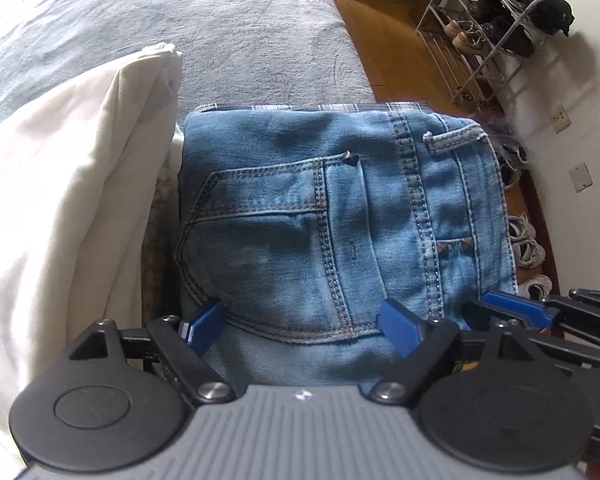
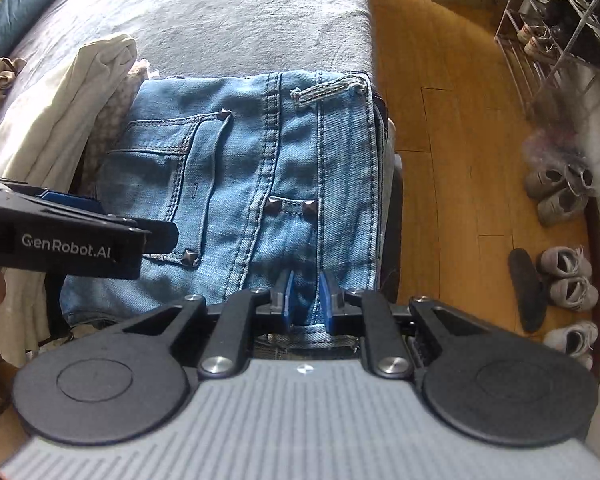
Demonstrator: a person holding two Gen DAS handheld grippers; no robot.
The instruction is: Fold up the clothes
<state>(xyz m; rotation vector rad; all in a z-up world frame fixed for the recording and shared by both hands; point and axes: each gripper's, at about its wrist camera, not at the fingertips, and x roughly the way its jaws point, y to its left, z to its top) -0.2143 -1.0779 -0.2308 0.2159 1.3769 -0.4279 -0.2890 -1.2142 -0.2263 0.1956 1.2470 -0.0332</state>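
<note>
A wire shoe rack [image 1: 496, 28] against the far wall holds pairs of pale and dark shoes on its tiers; more sneakers [image 2: 564, 276] sit loose on the wooden floor [image 2: 452, 128] below it. On the grey-covered bed [image 1: 220, 20], at its edge, lie the folded blue jeans [image 1: 300, 208], back pocket and studs facing up, with a sliver of plaid fabric [image 1: 400, 106] showing beneath their far side.

Your left gripper [image 1: 300, 326] stands wide apart over the near hem of the jeans, its blue pads flanking the pocket seam and clamping nothing. Your right gripper [image 2: 306, 300] is drawn nearly together, pinching a ridge of denim at the near edge of the jeans, close to the bed's side; from the left wrist view it shows at the right, beside the left gripper.

A stack of folded white cloth [image 1: 72, 200] lies just beside the jeans on their left, with a patterned piece [image 2: 112, 128] wedged between the two. A crumpled beige garment [image 2: 0, 80] lies farther off on the bed.
</note>
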